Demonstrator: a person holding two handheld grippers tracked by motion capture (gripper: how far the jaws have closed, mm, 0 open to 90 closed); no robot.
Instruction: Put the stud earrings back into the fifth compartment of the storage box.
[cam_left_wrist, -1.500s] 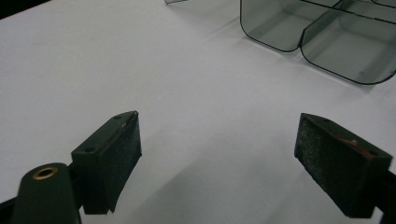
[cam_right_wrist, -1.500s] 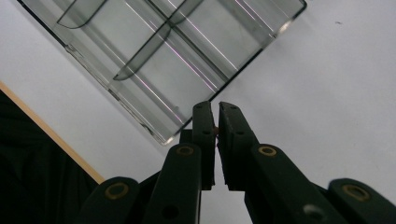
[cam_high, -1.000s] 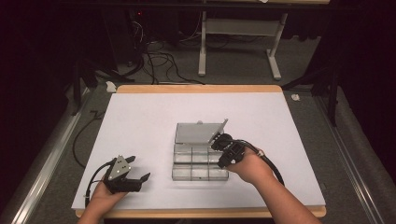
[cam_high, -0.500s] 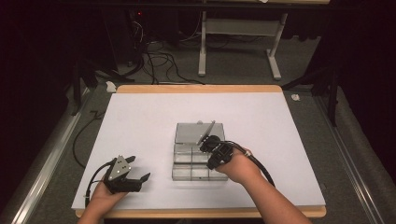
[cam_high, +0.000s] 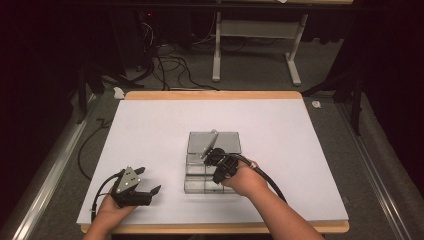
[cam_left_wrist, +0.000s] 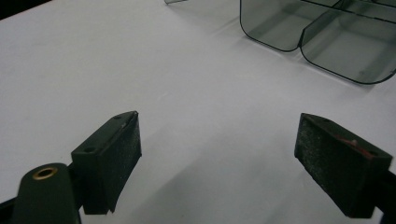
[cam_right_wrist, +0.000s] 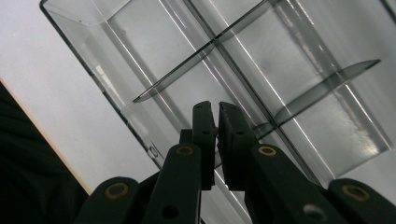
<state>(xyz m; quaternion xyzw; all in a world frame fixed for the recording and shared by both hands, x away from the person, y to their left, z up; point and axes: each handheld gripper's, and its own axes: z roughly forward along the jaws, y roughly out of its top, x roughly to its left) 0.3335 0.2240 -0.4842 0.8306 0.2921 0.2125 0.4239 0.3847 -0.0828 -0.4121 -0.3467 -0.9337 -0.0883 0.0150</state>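
My right hand-held gripper (cam_high: 212, 154), clenched with nothing visible between its pads, sits over the clear compartment box (cam_high: 212, 162) at frame centre on the white surface (cam_high: 150, 130). My left hand-held gripper (cam_high: 148, 183), released wide, rests lower left.

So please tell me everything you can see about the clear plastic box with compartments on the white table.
The clear, grey-tinted plastic compartment box lies flat near the middle of the white table. Thin dividers split it into rectangular compartments with rounded corners, and the ones in view look empty. Its hinged lid stands partly raised at the far side. The right gripper, jaws shut, is at the lid's edge. The left gripper, open, rests apart from it.
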